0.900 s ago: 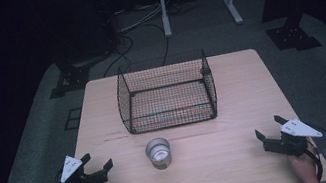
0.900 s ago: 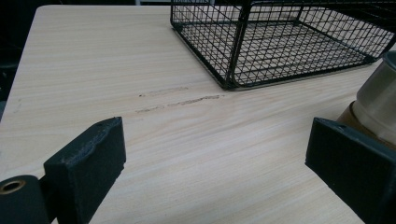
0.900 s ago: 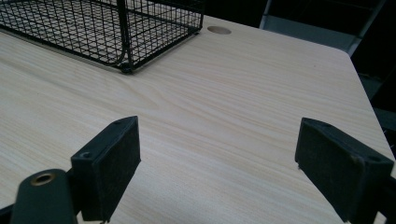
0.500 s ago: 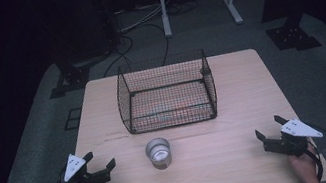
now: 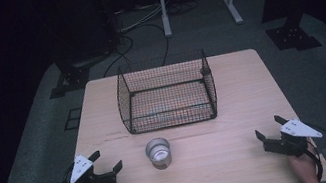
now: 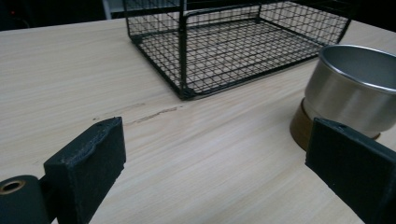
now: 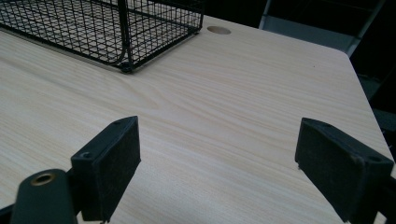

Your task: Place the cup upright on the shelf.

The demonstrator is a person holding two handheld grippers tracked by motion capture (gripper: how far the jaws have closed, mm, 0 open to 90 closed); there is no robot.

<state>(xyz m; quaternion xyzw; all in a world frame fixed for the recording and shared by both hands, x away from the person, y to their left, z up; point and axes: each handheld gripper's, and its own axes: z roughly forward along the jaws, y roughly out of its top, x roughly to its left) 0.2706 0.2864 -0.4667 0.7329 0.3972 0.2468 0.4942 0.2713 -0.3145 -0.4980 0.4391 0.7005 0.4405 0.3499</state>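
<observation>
Firstly, we compare with the earlier frames: the left gripper (image 5: 103, 167) has shifted slightly towards the cup along the tabletop's near edge and turned its jaws more towards it; the right gripper (image 5: 272, 131), the cup and the basket have not moved.

We find the left gripper near the near-left corner of the tabletop (image 5: 244, 158), jaws spread wide and holding nothing. In the left gripper view its right jaw stands just in front of the metal cup (image 6: 352, 88); we cannot tell whether they touch. The right gripper sits near the near-right corner, jaws likewise spread wide and empty, well apart from the cup.

We place the metal cup (image 5: 158, 152) upright near the middle of the near half of the tabletop, between the 2 grippers and closer to the left one. It stands on a brown base and appears empty.

Behind the cup, towards the far edge, stands a black wire basket (image 5: 167, 98), its near wall close to the cup but apart from it. Nothing stands between the left gripper and the cup.

Count: 2 grippers, 1 cup, 1 basket, 1 table.
</observation>
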